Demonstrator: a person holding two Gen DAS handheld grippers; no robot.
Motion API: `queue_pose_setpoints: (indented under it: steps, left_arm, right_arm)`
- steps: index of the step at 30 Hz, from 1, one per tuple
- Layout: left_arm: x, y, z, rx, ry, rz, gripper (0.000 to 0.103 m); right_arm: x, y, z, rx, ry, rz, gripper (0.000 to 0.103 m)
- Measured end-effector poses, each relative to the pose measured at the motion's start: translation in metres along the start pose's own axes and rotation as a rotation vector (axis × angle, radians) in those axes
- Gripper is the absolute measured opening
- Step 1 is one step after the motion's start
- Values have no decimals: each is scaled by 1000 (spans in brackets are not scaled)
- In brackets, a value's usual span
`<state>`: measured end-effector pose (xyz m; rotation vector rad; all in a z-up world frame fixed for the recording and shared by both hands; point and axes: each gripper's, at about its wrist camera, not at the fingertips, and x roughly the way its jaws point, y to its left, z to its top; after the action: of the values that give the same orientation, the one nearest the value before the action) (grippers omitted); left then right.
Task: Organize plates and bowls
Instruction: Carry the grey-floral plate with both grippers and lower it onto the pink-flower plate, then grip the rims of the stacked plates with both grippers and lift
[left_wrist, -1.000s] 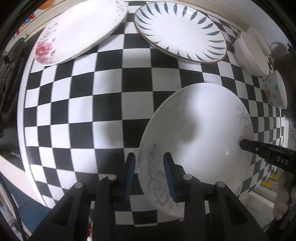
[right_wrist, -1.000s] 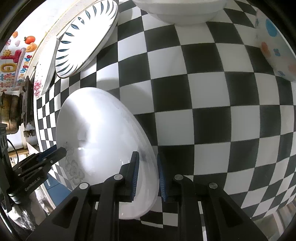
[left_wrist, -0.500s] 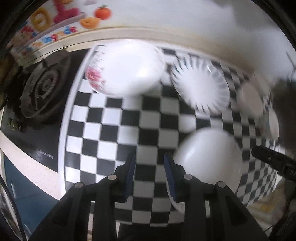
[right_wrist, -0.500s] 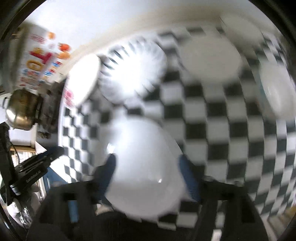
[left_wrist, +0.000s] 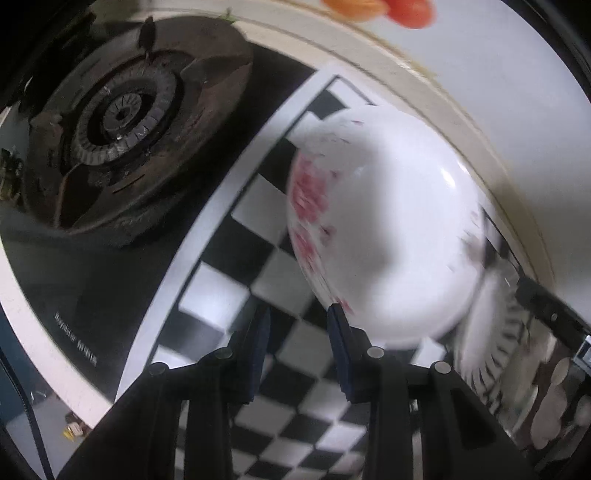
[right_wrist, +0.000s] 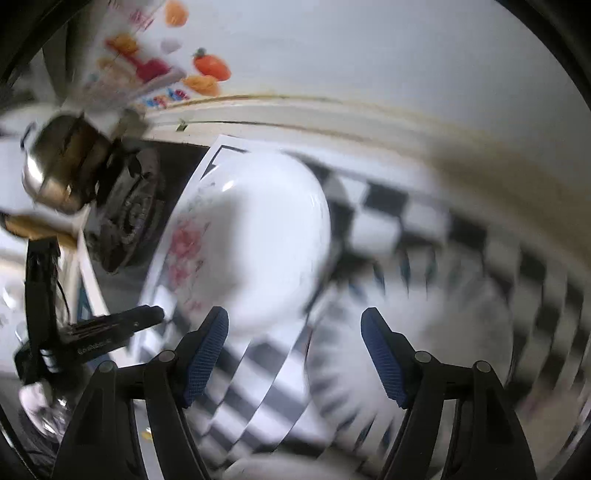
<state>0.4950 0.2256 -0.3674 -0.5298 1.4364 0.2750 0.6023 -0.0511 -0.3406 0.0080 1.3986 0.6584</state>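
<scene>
A white plate with red roses (left_wrist: 388, 229) lies on the checkered cloth (left_wrist: 236, 251) near the wall; the right wrist view shows the same plate (right_wrist: 258, 236). My left gripper (left_wrist: 299, 314) hovers over the cloth just left of that plate's near rim. Its pads stand a narrow gap apart with only cloth showing between them. My right gripper (right_wrist: 295, 317) is open wide and empty, above the gap between the rose plate and the blurred blue-leaf plate (right_wrist: 406, 332). The blue-leaf plate (left_wrist: 491, 325) also shows in the left wrist view, on the right.
A black gas stove burner (left_wrist: 125, 118) sits left of the cloth, with a brassy metal pot (right_wrist: 62, 173) behind it. The wall with fruit stickers (right_wrist: 207, 70) closes the back. Both views are motion-blurred.
Both grippers left the grey-flowered plate and swung back-left to the rose plate. The right jaws went from closed on that plate's rim to wide open. The left gap is unchanged but now empty.
</scene>
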Motion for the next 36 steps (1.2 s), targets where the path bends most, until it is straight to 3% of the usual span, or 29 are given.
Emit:
queue_pose_setpoints:
  steps: [2, 3, 6, 12, 20, 27, 31, 35, 36]
  left_arm:
    - [11, 3, 11, -20, 15, -9, 32]
    - [16, 4, 15, -30, 25, -10, 32]
    - [24, 2, 23, -29, 31, 2, 32]
    - [33, 1, 28, -24, 50, 10, 32]
    - [20, 16, 7, -69, 45, -47, 32]
    - [42, 16, 14, -136, 83, -183, 31]
    - [41, 16, 22, -146, 54, -189, 29]
    - [40, 9, 32, -125, 23, -158, 25]
    - [39, 6, 31, -108, 8, -137, 25]
  right_arm:
    - [20, -5, 27, -25, 33, -17, 72]
    - [27, -9, 33, -18, 52, -22, 63]
    - [50, -26, 56, 40, 107, -8, 52]
    - [80, -39, 75, 63, 164, 62, 40]
    - [100, -28, 75, 28, 207, 87, 39]
    - [104, -20, 80, 27, 229, 116, 38]
    - [106, -17, 82, 12, 242, 109, 35]
    - [106, -22, 82, 15, 244, 89, 17]
    - [105, -23, 81, 15, 239, 94, 16]
